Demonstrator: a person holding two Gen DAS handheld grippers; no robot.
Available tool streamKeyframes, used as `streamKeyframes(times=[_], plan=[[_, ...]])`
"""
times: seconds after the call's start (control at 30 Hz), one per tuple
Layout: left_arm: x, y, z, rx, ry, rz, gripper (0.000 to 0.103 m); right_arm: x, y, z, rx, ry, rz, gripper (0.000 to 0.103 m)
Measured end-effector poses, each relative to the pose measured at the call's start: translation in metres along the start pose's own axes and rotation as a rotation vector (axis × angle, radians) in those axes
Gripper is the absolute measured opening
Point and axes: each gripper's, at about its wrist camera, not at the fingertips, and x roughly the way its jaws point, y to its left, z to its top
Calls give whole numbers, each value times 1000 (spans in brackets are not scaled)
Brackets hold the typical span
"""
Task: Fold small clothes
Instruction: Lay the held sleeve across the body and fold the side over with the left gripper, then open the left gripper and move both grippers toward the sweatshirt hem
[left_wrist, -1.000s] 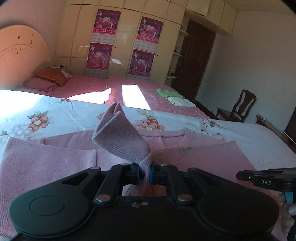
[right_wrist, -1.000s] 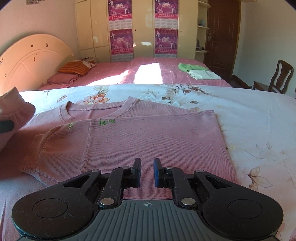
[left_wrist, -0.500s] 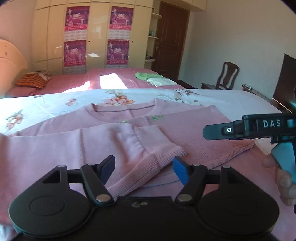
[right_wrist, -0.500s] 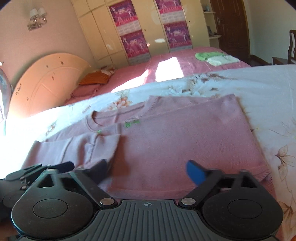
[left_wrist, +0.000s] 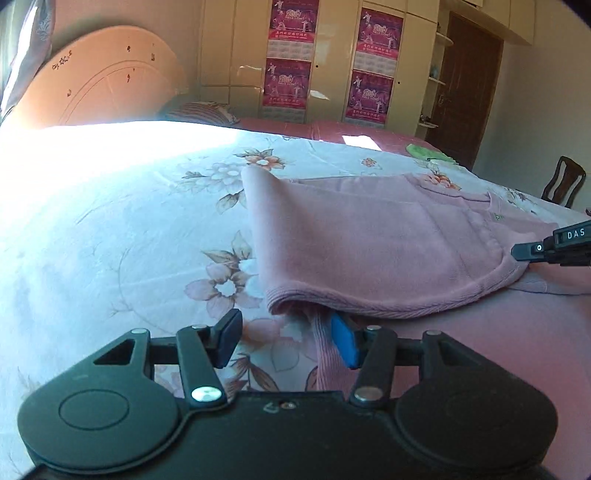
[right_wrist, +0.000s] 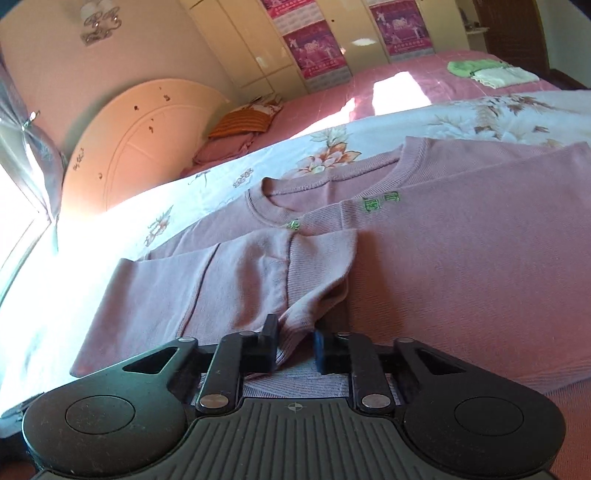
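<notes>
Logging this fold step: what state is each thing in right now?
Pink sweater: flat on the bed, left sleeve folded across its front.
Left tool: open at the sweater's hem corner.
Right tool: partly open around the sleeve cuff.
Wardrobe doors: closed.

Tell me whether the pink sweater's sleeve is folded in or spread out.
Folded in: the sleeve lies across the pink sweater, its cuff between the right gripper fingers.

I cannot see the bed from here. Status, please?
Left gripper open at sweater hem. Right gripper part open around folded sleeve cuff. Sweater on bedsheet; nothing in the way.
</notes>
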Motion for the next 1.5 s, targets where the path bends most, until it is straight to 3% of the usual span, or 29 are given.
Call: streamKeyframes(times=[0.13, 0.27, 0.43, 0.63, 1.03, 1.07, 1.13, 1.23, 1.37, 1.5], plan=[[14, -3, 2, -5, 7, 17, 44, -25, 27, 12, -155, -114, -56, 5], [14, 0, -2, -19, -1, 7, 42, -66, 20, 21, -182, -265, -158, 5], [12, 0, -3, -5, 6, -1, 42, -52, -22, -4, -151, -131, -244, 5], [11, -2, -3, 13, 18, -4, 42, -50, -28, -26, -118, -124, -255, 5], [14, -3, 1, 41, 40, -9, 43, -43, -39, -30, -47, -78, -267, 5], [13, -3, 1, 44, 46, -12, 45, -39, -43, -30, -31, -63, -272, 6], [10, -4, 1, 66, 72, -3, 60, -40, -46, -30, -13, -58, -275, 6], [-9, -5, 3, 77, 30, 33, 67, -54, -43, -28, -11, -67, -304, 6], [-24, -17, 22, 64, -77, -50, 66, -74, -26, -28, -79, -140, -333, 7], [8, -44, 40, 79, -47, -121, 66, -63, -12, -24, -134, -143, -329, 6]])
